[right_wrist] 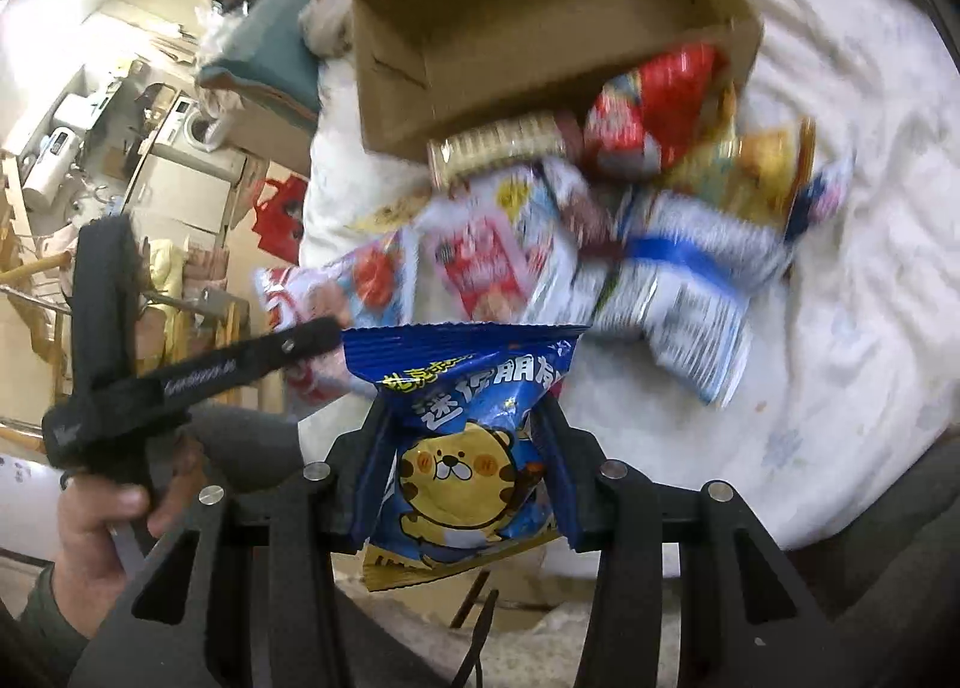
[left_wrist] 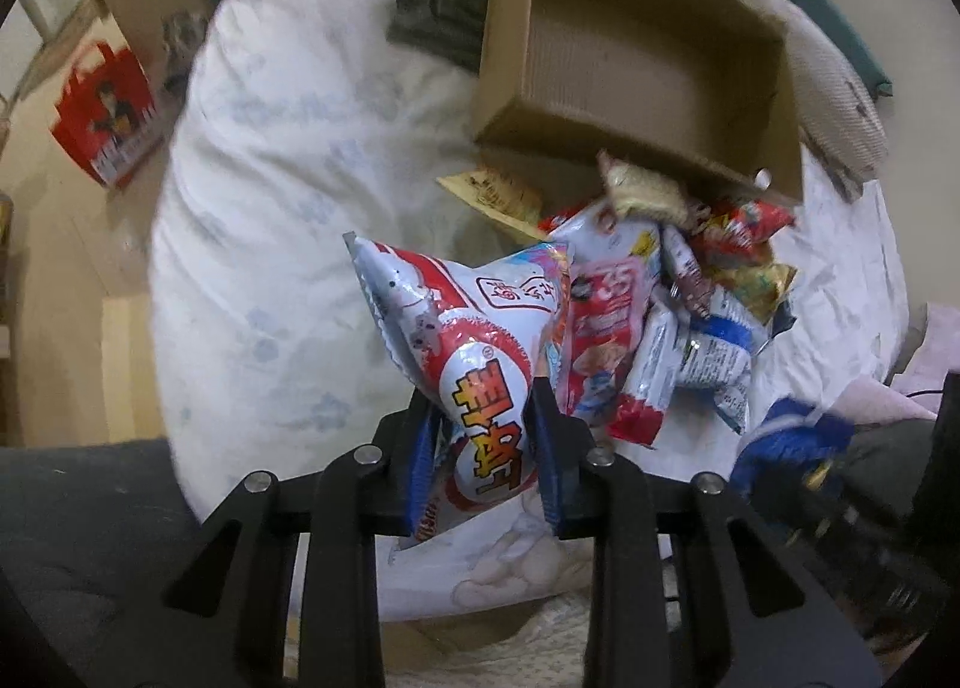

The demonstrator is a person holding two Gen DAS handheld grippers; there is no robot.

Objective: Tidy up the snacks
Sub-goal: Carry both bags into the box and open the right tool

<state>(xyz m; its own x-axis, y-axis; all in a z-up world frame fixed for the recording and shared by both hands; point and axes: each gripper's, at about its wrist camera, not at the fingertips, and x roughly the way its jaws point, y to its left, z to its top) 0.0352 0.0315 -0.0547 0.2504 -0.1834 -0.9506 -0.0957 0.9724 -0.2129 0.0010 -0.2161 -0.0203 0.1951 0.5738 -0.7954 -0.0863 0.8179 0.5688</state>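
My left gripper (left_wrist: 480, 394) is shut on a white and red snack bag (left_wrist: 462, 352) and holds it above the white quilt (left_wrist: 270, 196). My right gripper (right_wrist: 465, 418) is shut on a blue snack bag with a yellow cartoon tiger (right_wrist: 465, 448). A pile of several snack packs (left_wrist: 678, 292) lies on the quilt in front of an open brown cardboard box (left_wrist: 636, 52). The pile (right_wrist: 600, 220) and the box (right_wrist: 528, 10) also show in the right wrist view. The left gripper's handle (right_wrist: 180, 382) and the hand holding it (right_wrist: 96, 520) appear at the left of the right wrist view.
A red paper bag (left_wrist: 108, 112) stands on the floor left of the bed. A grey cloth (left_wrist: 438, 10) lies behind the box, and a beige pillow (left_wrist: 834, 82) to its right. Dark clothing (left_wrist: 72, 520) lies at the near left. A cluttered kitchen area (right_wrist: 120, 118) is far left.
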